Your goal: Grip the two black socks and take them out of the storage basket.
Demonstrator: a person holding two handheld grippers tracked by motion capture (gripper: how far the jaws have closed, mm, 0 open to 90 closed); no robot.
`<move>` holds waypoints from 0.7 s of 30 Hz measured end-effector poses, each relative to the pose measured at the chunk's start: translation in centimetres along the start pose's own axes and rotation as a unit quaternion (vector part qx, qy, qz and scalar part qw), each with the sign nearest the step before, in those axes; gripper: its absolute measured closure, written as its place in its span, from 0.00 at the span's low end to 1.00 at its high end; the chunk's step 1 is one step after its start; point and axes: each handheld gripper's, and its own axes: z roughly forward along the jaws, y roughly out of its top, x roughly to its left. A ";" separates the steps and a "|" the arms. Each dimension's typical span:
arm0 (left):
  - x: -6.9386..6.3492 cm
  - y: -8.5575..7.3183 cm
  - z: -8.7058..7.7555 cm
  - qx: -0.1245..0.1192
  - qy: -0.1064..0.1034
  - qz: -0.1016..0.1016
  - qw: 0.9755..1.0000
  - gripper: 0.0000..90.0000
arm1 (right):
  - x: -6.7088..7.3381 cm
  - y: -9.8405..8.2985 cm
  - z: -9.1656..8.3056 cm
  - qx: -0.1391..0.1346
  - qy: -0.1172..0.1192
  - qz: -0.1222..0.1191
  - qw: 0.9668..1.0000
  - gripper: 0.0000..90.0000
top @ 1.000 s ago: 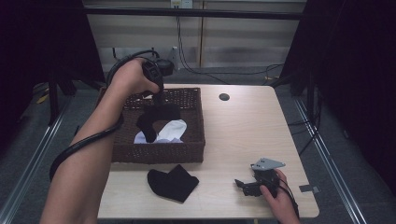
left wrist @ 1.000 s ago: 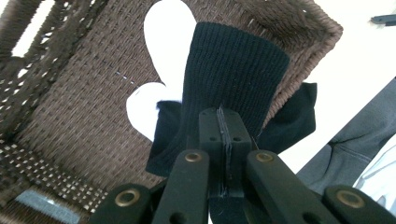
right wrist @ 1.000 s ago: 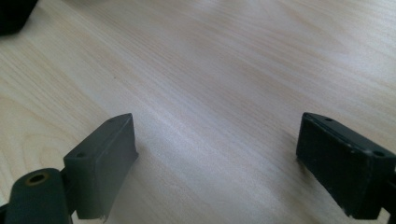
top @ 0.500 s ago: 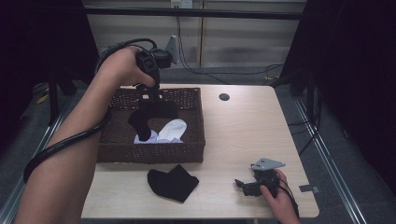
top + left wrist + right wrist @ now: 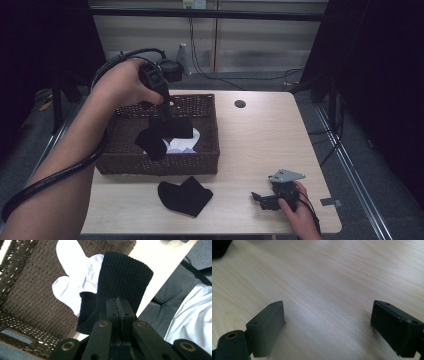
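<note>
Above the brown wicker basket [image 5: 200,162] my left gripper [image 5: 164,111] points down, shut on a black sock [image 5: 159,135] that hangs from it over the basket. In the left gripper view that ribbed black sock [image 5: 120,282] is pinched between the closed jaws, with the left gripper [image 5: 117,305] over a white sock [image 5: 72,282] lying in the basket [image 5: 27,290]. A second black sock [image 5: 185,195] lies on the table in front of the basket. My right gripper [image 5: 261,198] rests on the table at the front right, open, and the right gripper [image 5: 327,315] has bare wood between its jaws.
The light wooden table [image 5: 260,140] has a round cable hole [image 5: 240,104] at the back. A white sock [image 5: 182,144] shows inside the basket. A small grey tag [image 5: 330,202] lies near the right front edge. Cables hang behind the table.
My left gripper has risen and shifted right with the black sock, lifting it out of the basket. The right gripper has stayed put.
</note>
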 end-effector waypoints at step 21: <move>-2.1 -1.6 2.8 0.008 -0.004 0.020 1.000 0.99 | 0.0 0.0 0.0 0.000 -0.001 0.002 1.000 0.13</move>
